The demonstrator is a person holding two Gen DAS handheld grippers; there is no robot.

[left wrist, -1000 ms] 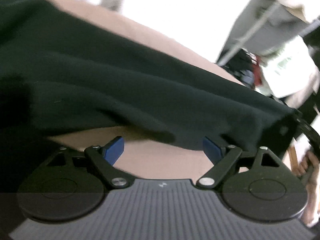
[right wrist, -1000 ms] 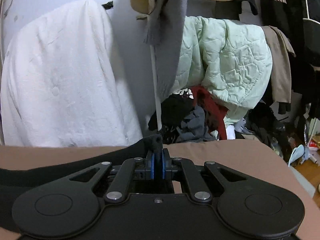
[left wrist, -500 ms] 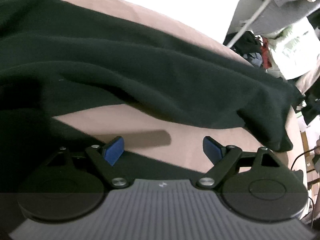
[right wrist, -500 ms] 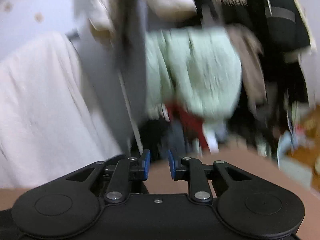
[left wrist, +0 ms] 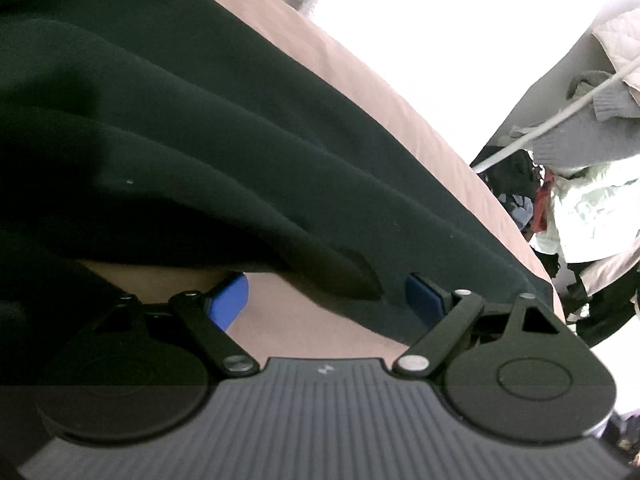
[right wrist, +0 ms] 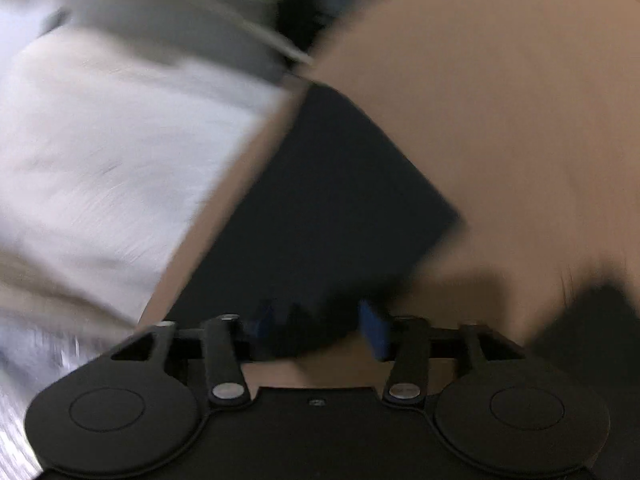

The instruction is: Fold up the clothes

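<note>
Across the tan bed (left wrist: 420,128) we see the black garment (left wrist: 200,140) spread flat; our left tool (left wrist: 326,298) gapes wide over its edge, our right tool (right wrist: 320,326) is opening over a corner. No readable writing.

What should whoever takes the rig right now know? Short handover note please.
Left gripper: jaws wide, nothing clamped; a fold of the black garment hangs just ahead of its blue pads.
Right gripper: jaws opening, not pressing on anything; a flat dark panel of the same garment lies in front of and partly between the fingers. This view is motion-blurred.
Things: garment spread on the tan bedsheet, bunched in ridges on the left camera's side.
Done: no grip held now; how far the fold has got cannot be told.
Left: regrasp, flatten the ridges, finish folding.
</note>
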